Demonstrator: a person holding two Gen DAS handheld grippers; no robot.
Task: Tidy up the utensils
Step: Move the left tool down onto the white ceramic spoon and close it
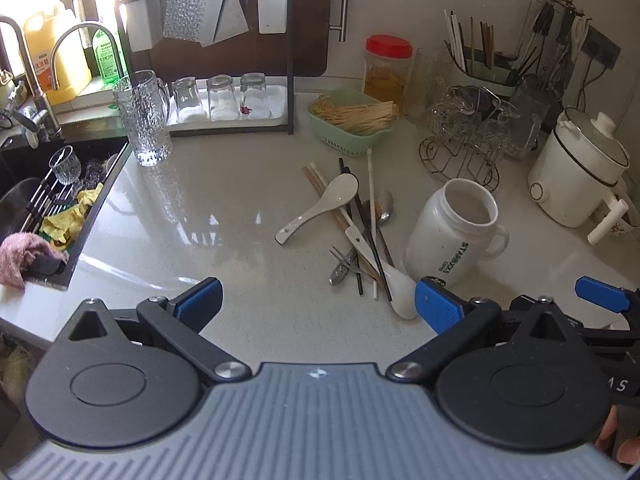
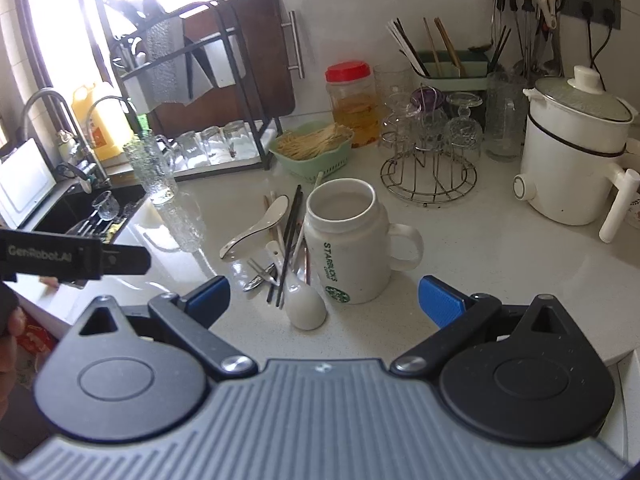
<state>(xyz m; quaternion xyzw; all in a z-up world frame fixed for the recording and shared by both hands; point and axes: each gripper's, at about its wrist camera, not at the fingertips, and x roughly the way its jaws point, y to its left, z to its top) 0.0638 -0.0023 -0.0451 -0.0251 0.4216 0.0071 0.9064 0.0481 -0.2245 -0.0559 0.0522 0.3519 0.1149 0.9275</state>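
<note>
Both grippers hover over the countertop [image 1: 208, 208], nothing held. Left gripper [image 1: 318, 306] jaws wide apart, right gripper [image 2: 324, 300] same. Utensil pile [image 1: 356, 232] loose on the counter: two white ceramic spoons [image 1: 320, 208], black and wooden chopsticks [image 1: 366, 236], a metal fork [image 1: 346, 262], a metal spoon [image 1: 385, 206]. White Starbucks mug [image 2: 348, 240] upright and empty, just beside the pile; near spoon's bowl touches its base.

White mug [image 2: 348, 248] with green lettering; red-lidded jar [image 2: 352, 104]; mint-green basket [image 2: 312, 160].
</note>
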